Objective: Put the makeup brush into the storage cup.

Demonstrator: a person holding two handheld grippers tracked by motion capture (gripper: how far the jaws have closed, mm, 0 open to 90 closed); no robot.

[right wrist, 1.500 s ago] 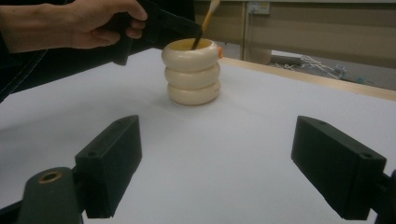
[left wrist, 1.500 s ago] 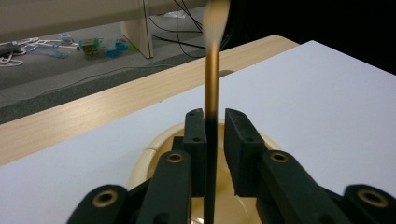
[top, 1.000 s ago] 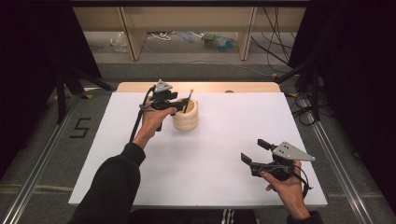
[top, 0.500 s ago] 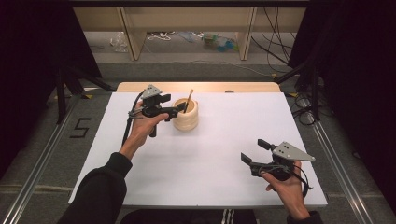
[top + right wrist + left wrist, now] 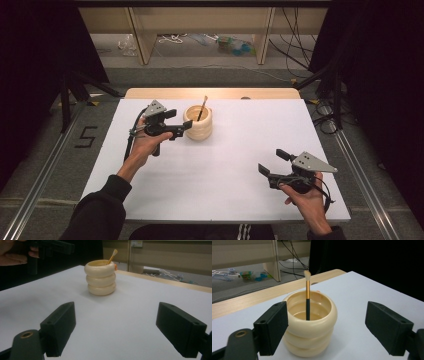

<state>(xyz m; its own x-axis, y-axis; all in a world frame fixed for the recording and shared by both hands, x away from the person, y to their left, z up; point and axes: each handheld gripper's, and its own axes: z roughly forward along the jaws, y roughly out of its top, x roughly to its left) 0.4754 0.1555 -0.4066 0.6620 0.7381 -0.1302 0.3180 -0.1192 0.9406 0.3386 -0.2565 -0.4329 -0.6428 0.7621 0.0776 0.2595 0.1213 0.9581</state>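
Note:
A cream holder point(image 5: 198, 127) made of three stacked rings stands at the far middle of the white table point(image 5: 240, 165). A thin brush point(image 5: 202, 108) with a black and gold handle leans inside it, bristles up. My left gripper point(image 5: 184, 127) hovers just left of the holder, pointing at it. Its jaws have just been opening and stand open, with nothing pressed between the pads. In the left gripper view the holder point(image 5: 309, 332) and brush point(image 5: 307, 300) sit just ahead of the jaws. My right gripper point(image 5: 272, 161) is open near the front right, far from the holder point(image 5: 101, 277).
A wooden strip point(image 5: 210, 93) runs along the table's far edge. Beyond it are shelf legs point(image 5: 142, 45), cables and small clutter on the floor. Metal rails point(image 5: 45, 165) flank the table. Dark curtains hang on both sides.
The left gripper drew back leftward from over the holder and its jaws opened. The brush stays standing in the holder. The right gripper has not moved.

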